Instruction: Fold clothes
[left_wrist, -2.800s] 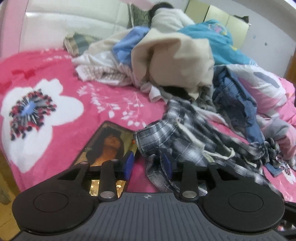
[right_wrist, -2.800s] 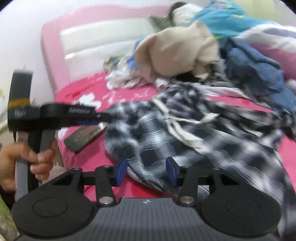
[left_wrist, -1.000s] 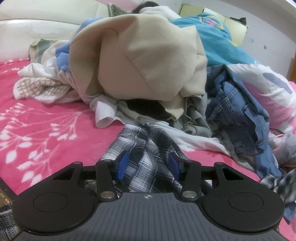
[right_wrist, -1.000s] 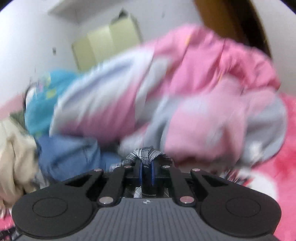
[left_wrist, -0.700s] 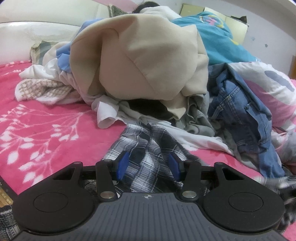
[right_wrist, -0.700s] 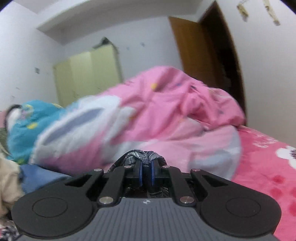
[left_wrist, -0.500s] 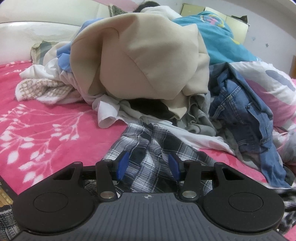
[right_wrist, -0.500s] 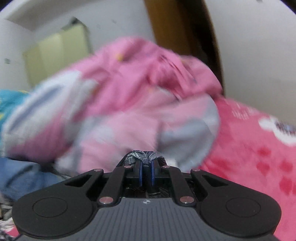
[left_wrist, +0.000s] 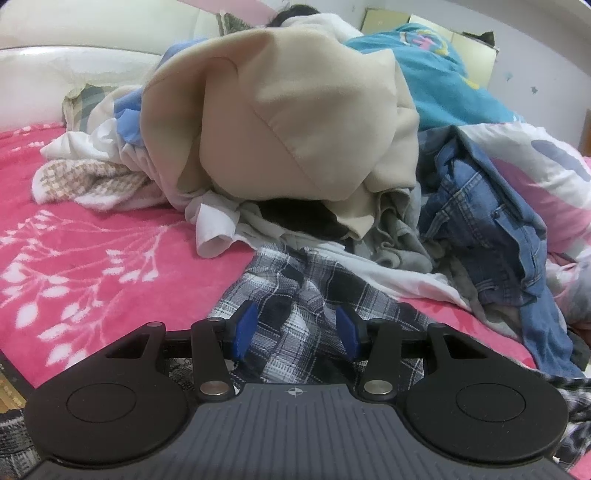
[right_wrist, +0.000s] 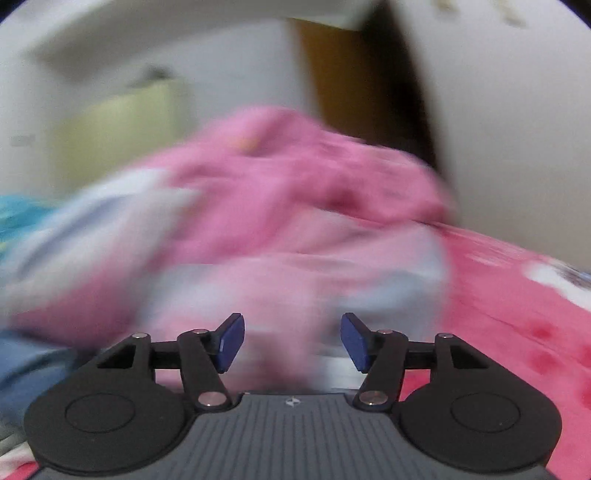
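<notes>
Plaid shirt (left_wrist: 295, 295) on bed (left_wrist: 92, 258), crumpled — no fold made yet. Left gripper (left_wrist: 295, 330) fingers half open astride it, not pinching. Right gripper (right_wrist: 291, 341) opening, nothing between. Pile (left_wrist: 295, 129) untouched.

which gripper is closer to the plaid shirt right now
Left. The left gripper sits over the plaid shirt, cloth between its jaws. The right gripper, jaws opening, faces the pink quilt; nothing visible between them.
</notes>
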